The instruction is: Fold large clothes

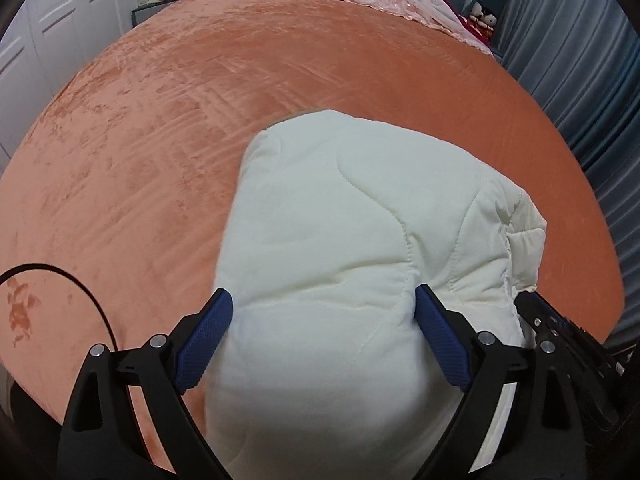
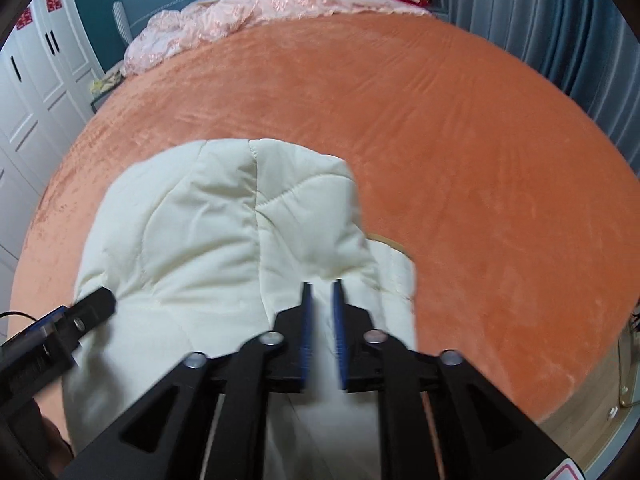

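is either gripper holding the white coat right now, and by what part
Neither, as far as can be seen. The left gripper stands wide around the folded white quilted coat; the right gripper is slightly open above it.

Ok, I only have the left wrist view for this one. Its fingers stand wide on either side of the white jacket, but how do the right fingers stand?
Observer: The right gripper has its fingers a narrow gap apart, over the jacket. Blur hides whether any cloth sits between them.
Operator: Does the jacket reach the bed's right edge?
Observer: No. Bare orange bedspread lies beyond it, and past that there is a strip of wooden floor.
Operator: Anything on the wardrobe?
Observer: Red paper cut-outs are stuck on its white doors.
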`<state>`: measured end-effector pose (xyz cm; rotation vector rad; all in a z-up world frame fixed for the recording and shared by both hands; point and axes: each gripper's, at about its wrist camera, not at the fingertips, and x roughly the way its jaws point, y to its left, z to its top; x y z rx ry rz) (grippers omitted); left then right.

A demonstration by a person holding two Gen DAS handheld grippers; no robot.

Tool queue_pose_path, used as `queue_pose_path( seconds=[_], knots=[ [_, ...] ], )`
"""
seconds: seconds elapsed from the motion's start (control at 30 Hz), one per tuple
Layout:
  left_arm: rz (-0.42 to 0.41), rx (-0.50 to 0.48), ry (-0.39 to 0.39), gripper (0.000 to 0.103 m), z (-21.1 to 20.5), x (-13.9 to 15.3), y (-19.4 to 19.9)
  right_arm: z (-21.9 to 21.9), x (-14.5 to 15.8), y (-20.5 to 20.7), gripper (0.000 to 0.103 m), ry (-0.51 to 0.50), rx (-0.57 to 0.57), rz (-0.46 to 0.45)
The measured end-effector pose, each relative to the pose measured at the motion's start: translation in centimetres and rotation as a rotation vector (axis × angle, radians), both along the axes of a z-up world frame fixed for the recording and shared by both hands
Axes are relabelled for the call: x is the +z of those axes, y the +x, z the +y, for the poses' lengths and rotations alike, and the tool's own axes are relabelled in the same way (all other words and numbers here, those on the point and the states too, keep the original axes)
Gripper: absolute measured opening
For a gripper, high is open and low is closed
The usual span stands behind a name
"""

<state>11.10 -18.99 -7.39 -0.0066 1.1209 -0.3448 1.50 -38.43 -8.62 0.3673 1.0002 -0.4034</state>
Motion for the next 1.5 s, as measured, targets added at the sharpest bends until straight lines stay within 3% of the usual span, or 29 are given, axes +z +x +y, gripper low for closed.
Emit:
queue_pose_path(
  seconds=[0.03, 0.07, 0.2, 0.3, 0.43, 0.53, 0.67, 0.73, 0.8, 0.9, 1.0, 1.23, 1.5],
  knots=[
    [0.017, 0.016, -0.021, 0.089, 1.1, 0.2, -0.1, -0.1, 0.3, -1.1, 0.053, 0.002, -0.004, 0.003],
    [0.045, 0.029, -0.042, 0.089, 2.4, 0.1, -0.1, -0.2, 0.5, -1.9, 0.058, 0.002, -0.014, 0.018],
    [0.147, 0.073, -0.119, 0.090, 5.9, -1.2, -0.6, -1.4, -0.8, -5.2, 0.066, 0.121, -0.043, 0.050],
    [0.177, 0.102, -0.167, 0.088, 7.9, -1.4, -1.2, -2.7, -2.3, -6.1, 0.071, 0.271, -0.098, 0.039],
    [0.228, 0.083, -0.223, 0.088, 8.7, -2.5, -1.3, -3.6, -5.4, -5.8, 0.078, 0.459, -0.134, 0.020],
    [0.277, 0.082, -0.310, 0.092, 8.7, -3.9, -0.9, -4.3, -7.8, -5.9, 0.084, 0.608, -0.168, -0.026],
    [0.351, 0.054, -0.427, 0.096, 8.3, -6.3, 0.0, -3.9, -8.6, -5.7, 0.081, 0.631, -0.160, -0.050],
    [0.377, 0.028, -0.471, 0.096, 7.7, -7.2, 0.4, -3.6, -8.5, -5.3, 0.061, 0.642, -0.137, -0.057],
    [0.391, -0.007, -0.485, 0.090, 6.8, -7.0, 0.7, -3.2, -8.2, -5.0, 0.047, 0.676, -0.127, -0.075],
    [0.331, -0.056, -0.418, 0.075, 5.4, -4.8, 0.4, -2.1, -5.8, -4.6, 0.032, 0.548, -0.083, -0.066],
    [0.250, -0.084, -0.376, 0.065, 5.3, -2.0, 0.2, -0.4, -3.0, -4.2, 0.028, 0.445, -0.047, -0.087],
    [0.047, -0.112, -0.348, 0.062, 7.4, 5.4, 0.6, 4.6, 4.4, -1.2, 0.026, 0.204, 0.069, -0.213],
    [-0.129, -0.066, -0.372, 0.062, 12.0, 10.4, 5.6, 8.6, 8.9, 6.1, 0.026, 0.122, 0.180, -0.331]
  ],
)
